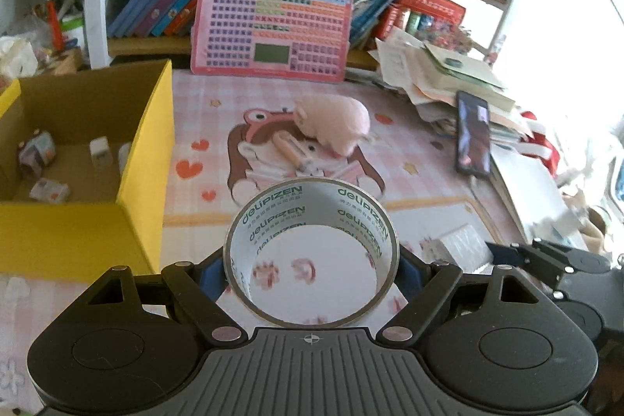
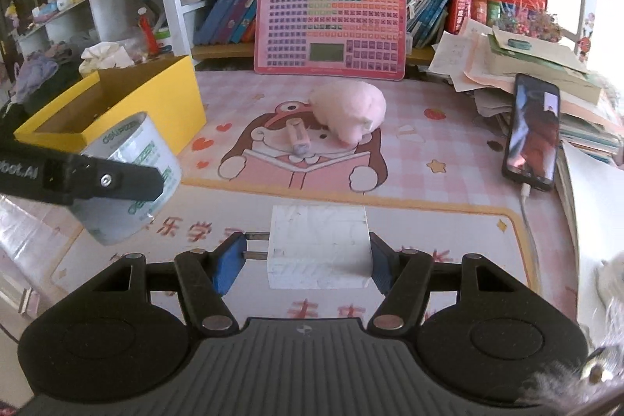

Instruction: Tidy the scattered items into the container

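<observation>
Between left hand-held gripper (image 1: 311,269) pads: tape roll (image 1: 312,221).

Left hand-held gripper (image 1: 311,269): matte black housing with two round domed covers, one on each side. Between them sits a grey ribbed centre plate bearing a small crosshair mark. Black linkage arms are pinned with silver round-head rivets. Fingers carry blue pads (image 1: 212,277).

Right hand-held gripper (image 2: 302,260): same build, with black housing, grey ribbed plate, crosshair mark, silver rivets and blue pads (image 2: 228,262).

From the right wrist view, the left unit's black finger shows one silver screw and white lettering, partly cut off.
</observation>
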`<action>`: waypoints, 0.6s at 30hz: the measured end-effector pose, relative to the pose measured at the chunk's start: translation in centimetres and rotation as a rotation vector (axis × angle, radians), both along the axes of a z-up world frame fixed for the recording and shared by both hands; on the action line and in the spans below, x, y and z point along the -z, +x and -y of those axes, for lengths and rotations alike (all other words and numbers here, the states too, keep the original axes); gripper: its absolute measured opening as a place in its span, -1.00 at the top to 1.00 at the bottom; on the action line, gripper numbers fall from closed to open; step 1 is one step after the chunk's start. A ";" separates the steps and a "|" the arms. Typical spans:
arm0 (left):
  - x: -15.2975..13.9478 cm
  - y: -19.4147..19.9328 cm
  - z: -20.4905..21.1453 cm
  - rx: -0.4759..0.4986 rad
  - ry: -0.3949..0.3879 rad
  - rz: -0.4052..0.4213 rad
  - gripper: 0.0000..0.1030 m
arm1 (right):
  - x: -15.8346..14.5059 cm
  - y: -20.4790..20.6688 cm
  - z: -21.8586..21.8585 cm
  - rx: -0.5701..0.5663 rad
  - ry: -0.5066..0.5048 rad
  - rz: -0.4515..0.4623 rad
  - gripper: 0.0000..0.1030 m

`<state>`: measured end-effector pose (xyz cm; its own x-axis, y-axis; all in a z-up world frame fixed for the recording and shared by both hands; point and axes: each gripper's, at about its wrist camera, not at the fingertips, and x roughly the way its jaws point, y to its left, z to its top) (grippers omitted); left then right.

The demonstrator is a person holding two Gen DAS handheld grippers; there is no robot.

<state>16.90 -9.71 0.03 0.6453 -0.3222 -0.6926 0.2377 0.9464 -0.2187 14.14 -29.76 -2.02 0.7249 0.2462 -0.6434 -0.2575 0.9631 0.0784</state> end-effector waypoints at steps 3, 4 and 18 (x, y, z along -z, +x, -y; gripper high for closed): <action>-0.2 -1.6 -0.8 0.039 0.010 0.006 -0.65 | -0.4 -1.5 -0.8 0.022 -0.017 0.006 -0.22; -0.3 -2.0 -1.0 0.051 0.015 0.015 -0.65 | -0.5 -2.0 -1.1 0.029 -0.021 0.007 -0.22; -0.7 -8.6 -8.3 0.041 0.008 0.056 -0.65 | -1.2 -7.9 -7.2 0.050 -0.051 0.014 -0.22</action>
<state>8.32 -1.42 0.75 0.6699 -0.3436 -0.6581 0.2877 0.9373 -0.1966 6.25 -22.51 -0.85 0.7445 0.1768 -0.6438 -0.2097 0.9774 0.0260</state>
